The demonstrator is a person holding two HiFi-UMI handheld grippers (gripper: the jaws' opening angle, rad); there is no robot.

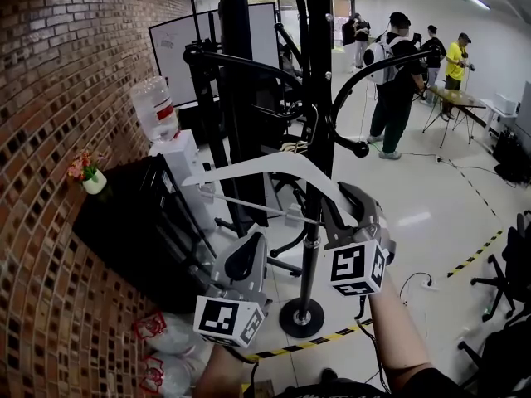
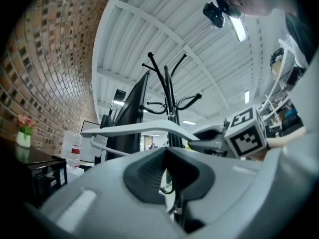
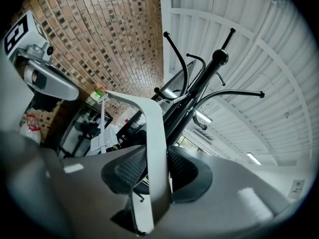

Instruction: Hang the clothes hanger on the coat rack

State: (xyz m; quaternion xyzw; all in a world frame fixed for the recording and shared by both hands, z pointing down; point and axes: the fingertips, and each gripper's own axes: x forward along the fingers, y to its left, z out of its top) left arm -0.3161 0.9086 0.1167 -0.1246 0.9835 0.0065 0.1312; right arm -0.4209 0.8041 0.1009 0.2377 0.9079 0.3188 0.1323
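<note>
A white clothes hanger (image 1: pixel 257 168) with a thin lower clip bar hangs level in front of the black coat rack (image 1: pixel 318 98). My right gripper (image 1: pixel 332 212) is shut on the hanger's right shoulder; in the right gripper view the white arm (image 3: pixel 154 133) runs up between both pads. The hook sits close against the rack's pole, and I cannot tell whether it rests on a branch. My left gripper (image 1: pixel 241 259) is below the hanger's left half, shut with nothing in it. In the left gripper view the hanger (image 2: pixel 139 128) crosses above the jaws, in front of the rack (image 2: pixel 169 88).
A brick wall runs along the left. A water dispenser (image 1: pixel 158 110) and a black cabinet with a flower vase (image 1: pixel 87 177) stand beside the rack. The rack's round base (image 1: pixel 301 317) sits on the floor by yellow-black tape (image 1: pixel 473 255). People (image 1: pixel 394 81) stand far back right.
</note>
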